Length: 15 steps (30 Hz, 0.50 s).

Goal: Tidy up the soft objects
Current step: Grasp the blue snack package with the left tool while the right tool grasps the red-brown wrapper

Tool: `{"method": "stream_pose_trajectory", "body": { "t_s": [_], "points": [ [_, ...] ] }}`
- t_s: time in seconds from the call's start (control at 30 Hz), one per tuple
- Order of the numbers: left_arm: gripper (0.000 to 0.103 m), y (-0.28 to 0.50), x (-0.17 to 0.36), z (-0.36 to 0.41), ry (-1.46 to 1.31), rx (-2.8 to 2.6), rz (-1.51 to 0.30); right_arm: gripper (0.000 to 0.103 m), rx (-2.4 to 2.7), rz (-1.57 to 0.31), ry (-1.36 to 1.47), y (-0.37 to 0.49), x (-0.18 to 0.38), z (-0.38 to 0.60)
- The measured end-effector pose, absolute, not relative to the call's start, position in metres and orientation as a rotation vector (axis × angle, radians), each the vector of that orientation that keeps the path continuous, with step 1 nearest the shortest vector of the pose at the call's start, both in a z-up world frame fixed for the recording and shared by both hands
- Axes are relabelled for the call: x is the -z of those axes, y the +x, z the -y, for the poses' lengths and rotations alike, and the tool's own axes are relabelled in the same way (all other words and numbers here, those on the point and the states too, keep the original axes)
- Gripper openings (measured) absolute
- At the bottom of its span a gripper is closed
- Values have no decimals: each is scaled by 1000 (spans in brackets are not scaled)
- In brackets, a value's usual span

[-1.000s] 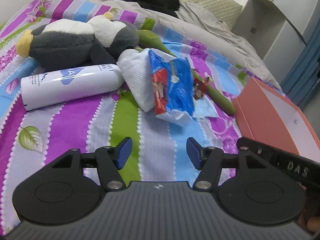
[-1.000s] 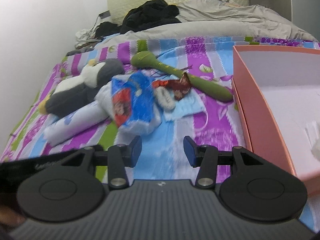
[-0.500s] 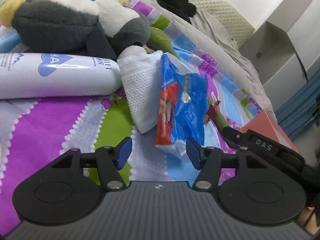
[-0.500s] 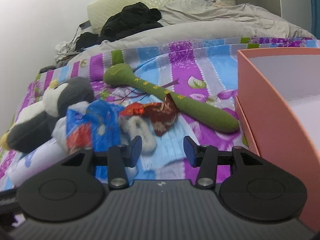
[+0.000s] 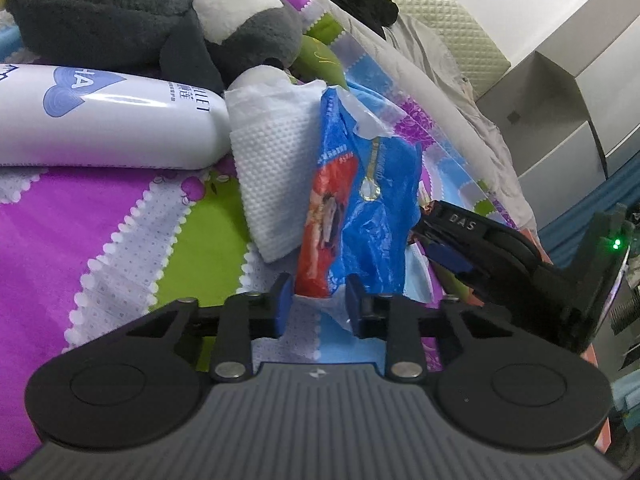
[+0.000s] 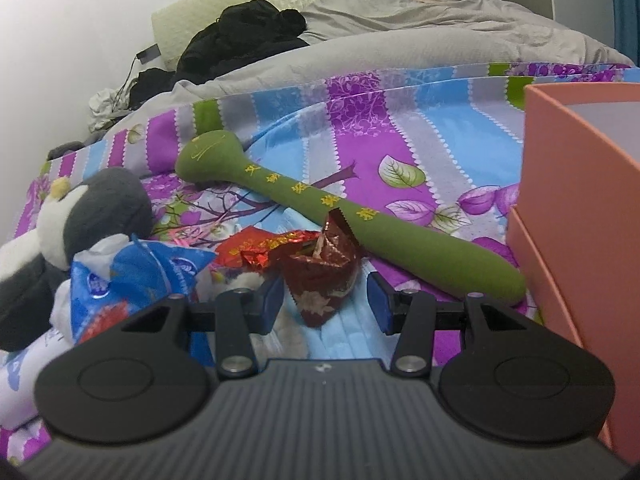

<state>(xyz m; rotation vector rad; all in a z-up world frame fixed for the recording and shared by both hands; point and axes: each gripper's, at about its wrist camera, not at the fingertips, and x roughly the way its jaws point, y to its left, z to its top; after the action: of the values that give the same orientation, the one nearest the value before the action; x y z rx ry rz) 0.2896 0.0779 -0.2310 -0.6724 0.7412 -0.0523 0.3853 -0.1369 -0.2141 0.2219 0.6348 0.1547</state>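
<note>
While lying flat, green plush stick points upper-left—lower-right.

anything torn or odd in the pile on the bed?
Yes: the blue tissue pack is ripped open at its top, white tissues spilling out beside it. A crumpled red foil wrapper lies among the soft items.

Glossy plastic wrapper; fuzzy plush penguin

Tissue pack: blue-red, crinkled, its near end between your left gripper tips.
Wrapper: dark red, crumpled, between your right gripper tips.
</note>
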Motion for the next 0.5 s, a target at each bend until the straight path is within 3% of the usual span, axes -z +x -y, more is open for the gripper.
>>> {"method": "stream_pose_trajectory", "body": {
  "t_s": [0.13,0.27,0.5],
  "points": [
    [22,291,232,-80,-686,58,-743,49,-159,-630,214,390,220,130],
    [17,288,226,-78,-663,47,-724,41,-144,-620,212,391,218,129],
    [14,277,216,-79,-663,40,-717,37,-160,-629,190,371,208,140]
  ]
}}
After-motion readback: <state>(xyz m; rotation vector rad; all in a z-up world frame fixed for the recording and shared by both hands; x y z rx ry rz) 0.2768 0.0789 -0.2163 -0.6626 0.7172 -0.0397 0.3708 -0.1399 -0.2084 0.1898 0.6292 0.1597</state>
